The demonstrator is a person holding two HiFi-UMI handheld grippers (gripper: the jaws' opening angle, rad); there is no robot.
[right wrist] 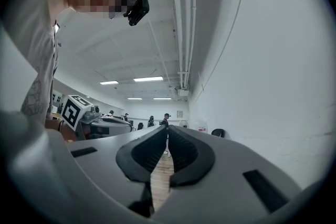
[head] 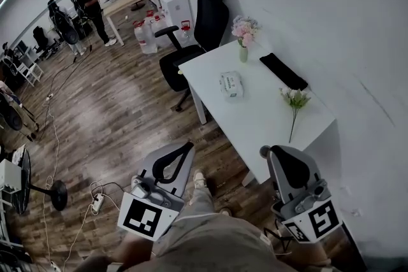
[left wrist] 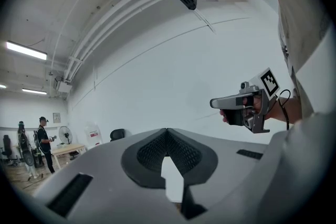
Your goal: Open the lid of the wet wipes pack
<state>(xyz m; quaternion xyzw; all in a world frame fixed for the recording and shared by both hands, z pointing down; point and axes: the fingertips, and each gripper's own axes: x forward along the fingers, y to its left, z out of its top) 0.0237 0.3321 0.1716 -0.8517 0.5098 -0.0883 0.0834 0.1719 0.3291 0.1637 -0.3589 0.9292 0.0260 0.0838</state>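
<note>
Left gripper [head: 185,147] and right gripper [head: 265,151] hover off the tabletop's [head: 268,121] near edge, jaws pressed together, empty; wet wipes pack [head: 231,84] lies mid-tabletop.

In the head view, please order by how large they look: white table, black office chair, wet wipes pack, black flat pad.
1. white table
2. black office chair, farther away
3. black flat pad and wet wipes pack: nearly alike, unranked

We're holding both grippers near waist height, side by side and apart. On the left gripper [left wrist: 167,132] the jaws sit tips together with nothing between them. The right gripper [right wrist: 168,129] is the same, angled slightly upward.
</note>
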